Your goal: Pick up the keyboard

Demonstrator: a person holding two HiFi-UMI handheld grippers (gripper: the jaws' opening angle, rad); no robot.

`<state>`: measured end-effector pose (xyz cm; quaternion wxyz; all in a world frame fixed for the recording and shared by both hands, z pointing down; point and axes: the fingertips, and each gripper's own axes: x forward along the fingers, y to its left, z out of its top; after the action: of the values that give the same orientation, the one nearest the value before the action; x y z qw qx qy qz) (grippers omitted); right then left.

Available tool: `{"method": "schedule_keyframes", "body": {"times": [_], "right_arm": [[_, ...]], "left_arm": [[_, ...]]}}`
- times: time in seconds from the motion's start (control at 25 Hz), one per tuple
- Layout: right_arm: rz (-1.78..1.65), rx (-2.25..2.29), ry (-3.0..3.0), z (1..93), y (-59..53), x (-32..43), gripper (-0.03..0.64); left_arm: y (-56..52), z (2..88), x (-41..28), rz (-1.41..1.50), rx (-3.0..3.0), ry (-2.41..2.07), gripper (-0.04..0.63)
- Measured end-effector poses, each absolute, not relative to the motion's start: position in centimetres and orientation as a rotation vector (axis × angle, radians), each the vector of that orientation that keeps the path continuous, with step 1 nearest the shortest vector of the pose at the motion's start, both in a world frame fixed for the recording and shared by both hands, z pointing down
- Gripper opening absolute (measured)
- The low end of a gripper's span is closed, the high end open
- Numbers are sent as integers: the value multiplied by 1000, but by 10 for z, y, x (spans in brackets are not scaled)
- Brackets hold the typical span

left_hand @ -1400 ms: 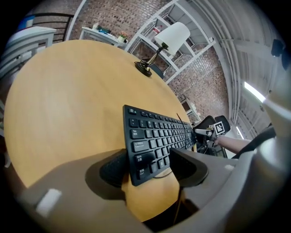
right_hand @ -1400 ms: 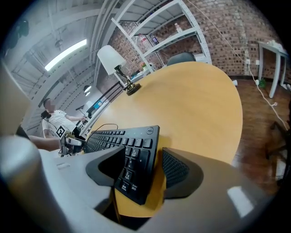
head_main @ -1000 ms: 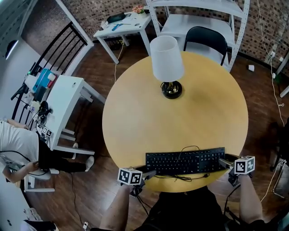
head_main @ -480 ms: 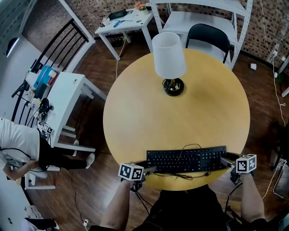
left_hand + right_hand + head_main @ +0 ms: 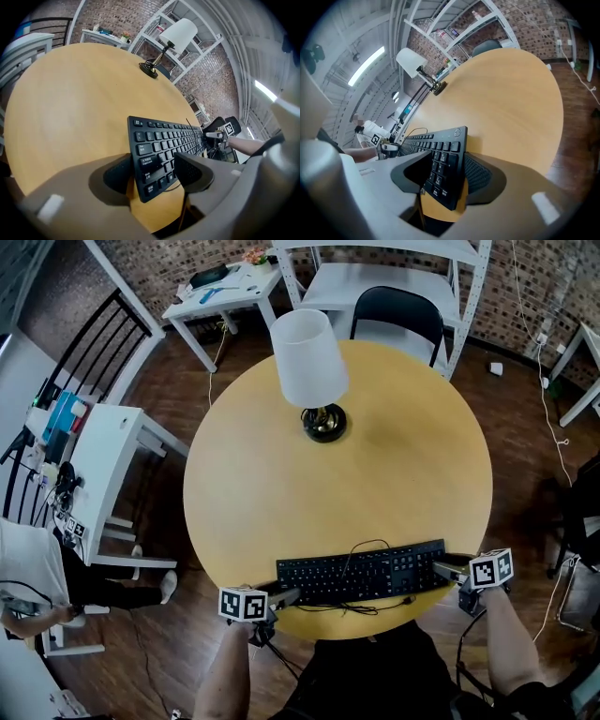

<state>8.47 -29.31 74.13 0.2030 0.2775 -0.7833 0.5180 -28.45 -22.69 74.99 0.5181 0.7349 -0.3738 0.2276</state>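
Observation:
A black keyboard (image 5: 361, 573) lies along the near edge of the round wooden table (image 5: 375, 484), its cable looped over the keys. My left gripper (image 5: 289, 596) straddles its left end; in the left gripper view the keyboard (image 5: 164, 140) corner sits between the jaws of this gripper (image 5: 152, 171), which have closed a little, and I see no firm press. My right gripper (image 5: 441, 568) is at the right end. There the keyboard (image 5: 440, 154) fills the right gripper (image 5: 445, 176), whose jaws have just been closing, pads against both long edges.
A white-shaded lamp (image 5: 307, 357) on a black base stands at the table's far side. A black chair (image 5: 398, 310) and white shelving are behind the table. A white desk (image 5: 103, 451) and a seated person (image 5: 23, 568) are to the left.
The head view has shifted, so the table and lamp sit further left in frame. Both grippers stay at the keyboard's ends, and the keyboard has not visibly moved on the table.

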Motion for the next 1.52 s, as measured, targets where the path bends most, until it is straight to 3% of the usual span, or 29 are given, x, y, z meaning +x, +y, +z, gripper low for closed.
{"method": "schedule_keyframes", "body": {"times": [0.56,0.72,1.04,1.52], "right_arm": [[1555,802,-2135,742,-294,88,215],[1585,807,-2162,743,-296,91,189],[1596,784,-2185,736,-299,85,238],[1495,880,-2347,683,-324,75,222]], "left_arm": [[-231,755,-286,539,1736,-959,244],[-230,760,-288,544,1732,-899,195],[-238,749,-290,501,1744,-949,192],[-277,698,-307,441,1845,-1123,193]]}}
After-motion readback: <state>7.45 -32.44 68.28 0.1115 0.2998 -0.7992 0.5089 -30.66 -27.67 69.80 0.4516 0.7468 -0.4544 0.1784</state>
